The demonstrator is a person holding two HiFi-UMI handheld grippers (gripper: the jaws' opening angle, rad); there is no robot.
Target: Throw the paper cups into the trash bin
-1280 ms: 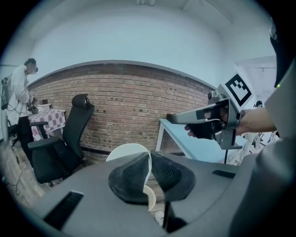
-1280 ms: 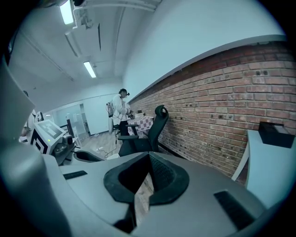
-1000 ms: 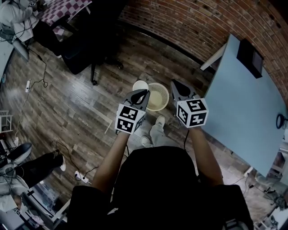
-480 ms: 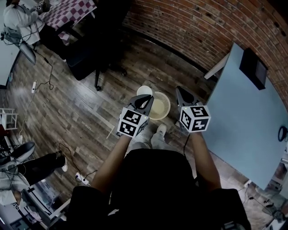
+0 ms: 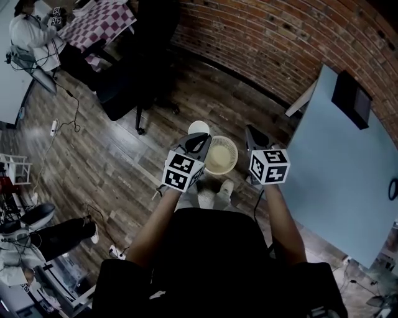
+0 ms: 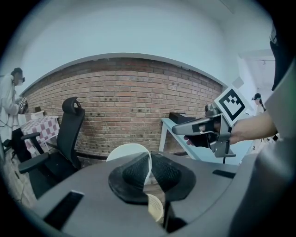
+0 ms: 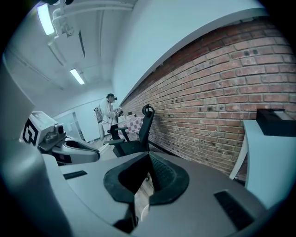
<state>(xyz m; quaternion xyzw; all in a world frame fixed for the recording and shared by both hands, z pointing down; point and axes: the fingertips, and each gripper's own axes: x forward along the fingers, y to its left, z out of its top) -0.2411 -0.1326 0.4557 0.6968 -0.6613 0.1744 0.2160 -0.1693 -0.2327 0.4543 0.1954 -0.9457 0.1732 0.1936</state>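
My left gripper [image 5: 200, 138] is shut on the thin rim of a white paper cup [image 5: 198, 127], which hangs just beyond the far left rim of the cream mesh trash bin [image 5: 235, 155] on the wood floor. In the left gripper view the cup [image 6: 125, 150] rises behind the pads of the left gripper [image 6: 149, 162], and the bin [image 6: 156, 208] shows below through the gap. My right gripper [image 5: 251, 131] hovers to the right of the bin, shut, nothing in it. In its own view the right gripper [image 7: 148, 159] has its tips together.
A light blue table [image 5: 339, 155] with a black box [image 5: 351, 99] stands to the right against the brick wall. A black office chair [image 5: 124, 87] and a checkered table [image 5: 99, 18] lie at the far left. Cables and a power strip [image 5: 55, 127] run over the floor at left.
The person has stepped closer, so the bin now lies nearer the feet. Both grippers kept their pose and the left one still holds the cup.
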